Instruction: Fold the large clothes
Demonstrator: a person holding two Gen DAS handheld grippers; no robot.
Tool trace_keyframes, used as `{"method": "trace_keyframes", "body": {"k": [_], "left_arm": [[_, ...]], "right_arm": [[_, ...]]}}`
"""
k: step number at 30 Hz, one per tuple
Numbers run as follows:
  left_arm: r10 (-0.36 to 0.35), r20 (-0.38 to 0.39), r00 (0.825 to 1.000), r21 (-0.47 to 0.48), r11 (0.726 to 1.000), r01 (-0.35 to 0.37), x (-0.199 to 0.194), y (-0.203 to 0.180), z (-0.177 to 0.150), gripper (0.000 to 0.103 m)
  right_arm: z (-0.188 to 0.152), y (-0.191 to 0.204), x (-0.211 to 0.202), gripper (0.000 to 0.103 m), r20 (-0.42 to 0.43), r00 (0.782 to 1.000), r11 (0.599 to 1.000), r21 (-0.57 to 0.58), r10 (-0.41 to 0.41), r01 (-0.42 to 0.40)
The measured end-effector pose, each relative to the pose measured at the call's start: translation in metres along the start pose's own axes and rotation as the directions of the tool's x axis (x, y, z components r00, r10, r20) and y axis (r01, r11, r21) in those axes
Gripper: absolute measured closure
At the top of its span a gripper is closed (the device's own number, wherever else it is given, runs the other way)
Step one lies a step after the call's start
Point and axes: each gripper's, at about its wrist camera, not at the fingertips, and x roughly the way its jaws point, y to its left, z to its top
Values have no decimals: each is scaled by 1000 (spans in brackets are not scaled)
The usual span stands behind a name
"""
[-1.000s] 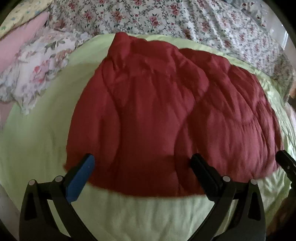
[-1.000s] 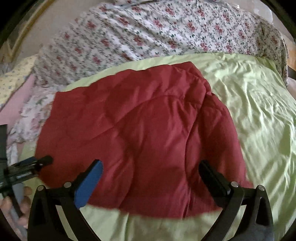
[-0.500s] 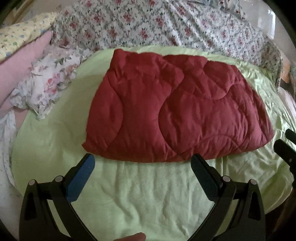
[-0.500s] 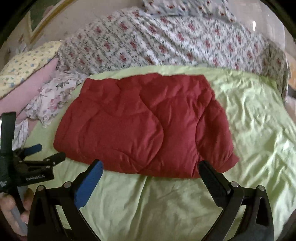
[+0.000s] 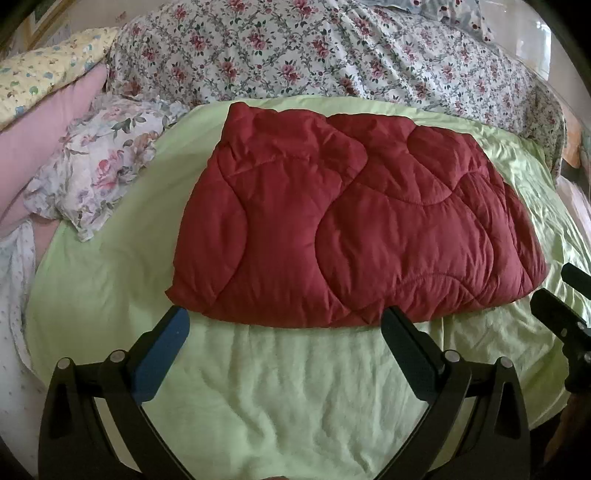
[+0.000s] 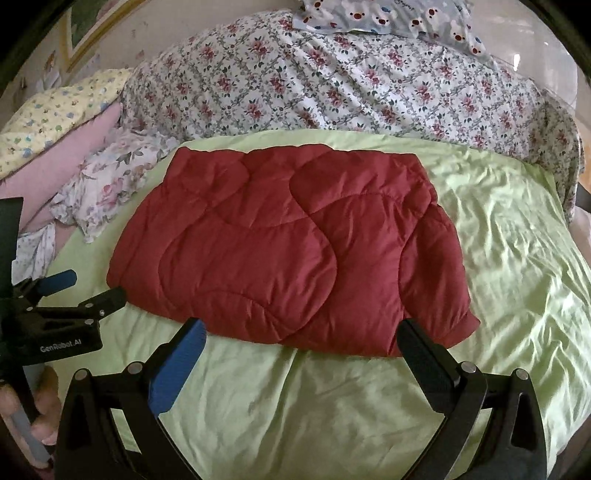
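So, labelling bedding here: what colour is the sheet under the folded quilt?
Pale green, plain, no pattern. The sheet shows best in the right wrist view, under the quilt.

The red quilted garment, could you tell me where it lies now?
In both wrist views the red quilted garment lies folded mid-frame on the green sheet, beyond both open grippers, floral pillow at its left.

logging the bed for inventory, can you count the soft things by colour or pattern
red quilted comforter: 1
green sheet: 1
pink-rose floral bedding: 1
pastel floral frilled pillow: 1
yellow print pillow: 1
pink pillow: 1
bear-print pillow: 1
total: 7
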Motion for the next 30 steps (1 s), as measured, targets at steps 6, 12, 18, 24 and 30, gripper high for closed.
{"method": "trace_keyframes", "body": {"k": [6, 12, 18, 24, 30], "left_arm": [[2, 12, 1000, -1, 1000, -2, 4, -2, 3, 0], [-3, 16, 1000, -9, 1000, 3, 9, -1, 7, 0], [-12, 4, 1000, -9, 1000, 12, 19, -3, 10, 0], [-16, -1, 1000, -18, 1000, 16, 24, -3, 12, 0], [-16, 1, 1000, -24, 1000, 16, 27, -1, 13, 0]], "right_arm": [[2, -3, 5, 0, 1, 1000, 1000, 13, -2, 2], [6, -4, 16, 0, -9, 1000, 1000, 23, -3, 3], [9, -1, 28, 0, -19, 1000, 1000, 18, 4, -4], [10, -1, 37, 0, -37, 999, 1000, 28, 8, -7], [11, -2, 39, 0, -38, 999, 999, 31, 9, -8]]}}
